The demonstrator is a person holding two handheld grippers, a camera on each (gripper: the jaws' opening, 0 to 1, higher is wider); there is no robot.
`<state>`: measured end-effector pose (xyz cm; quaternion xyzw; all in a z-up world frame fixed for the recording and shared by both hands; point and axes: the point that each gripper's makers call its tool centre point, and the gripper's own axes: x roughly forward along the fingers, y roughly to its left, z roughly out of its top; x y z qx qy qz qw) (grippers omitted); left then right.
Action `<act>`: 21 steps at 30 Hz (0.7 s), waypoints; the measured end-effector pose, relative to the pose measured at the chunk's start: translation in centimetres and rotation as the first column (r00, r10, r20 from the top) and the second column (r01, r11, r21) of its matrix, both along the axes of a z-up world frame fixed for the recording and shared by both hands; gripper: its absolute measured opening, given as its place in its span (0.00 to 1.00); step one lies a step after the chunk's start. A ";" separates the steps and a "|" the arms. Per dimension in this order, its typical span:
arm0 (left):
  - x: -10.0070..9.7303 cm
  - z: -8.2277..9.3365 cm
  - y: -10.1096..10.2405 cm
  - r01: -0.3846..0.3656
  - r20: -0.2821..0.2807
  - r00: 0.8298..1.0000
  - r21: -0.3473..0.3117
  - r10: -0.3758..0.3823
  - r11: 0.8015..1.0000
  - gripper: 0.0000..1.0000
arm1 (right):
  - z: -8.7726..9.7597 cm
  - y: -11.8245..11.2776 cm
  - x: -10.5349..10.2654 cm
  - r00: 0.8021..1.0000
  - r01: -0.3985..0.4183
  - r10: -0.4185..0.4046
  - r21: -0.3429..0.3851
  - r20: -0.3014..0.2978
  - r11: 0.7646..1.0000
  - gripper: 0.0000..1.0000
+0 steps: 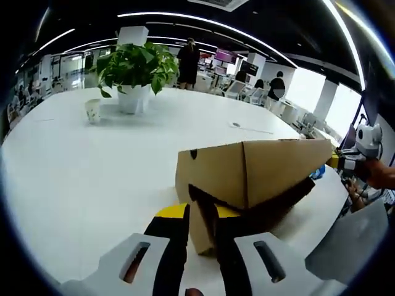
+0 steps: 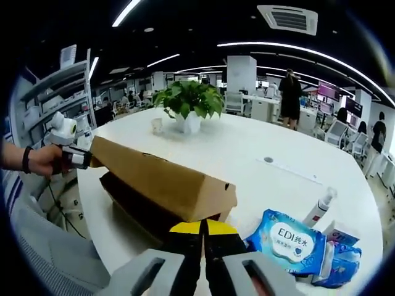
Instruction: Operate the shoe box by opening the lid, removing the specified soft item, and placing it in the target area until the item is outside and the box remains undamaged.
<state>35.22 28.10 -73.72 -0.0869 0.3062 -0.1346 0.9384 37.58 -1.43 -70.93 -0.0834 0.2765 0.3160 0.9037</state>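
We see the shoe box [image 1: 247, 185] near the table's [image 1: 92, 179] edge, its lid [image 2: 160, 179] tilted up, each end apparently nipped between a gripper's jaws, presumably so that it rises evenly and does not tear. The left gripper [image 1: 200, 246] appears narrowed on the lid's corner; the right gripper [image 2: 202, 246] looks nearly shut at the opposite end, though the contact there is hard to make out. The raised lid hides the interior, so the soft item remains unseen. A wipes packet [image 2: 290, 242] lies beside the box.
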 end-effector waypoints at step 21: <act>-1.9 -0.6 -0.3 0.037 -0.009 0.999 0.017 -0.036 0.999 0.15 | -2.3 -0.2 -1.0 0.999 0.010 -0.011 -0.006 -0.048 1.000 0.00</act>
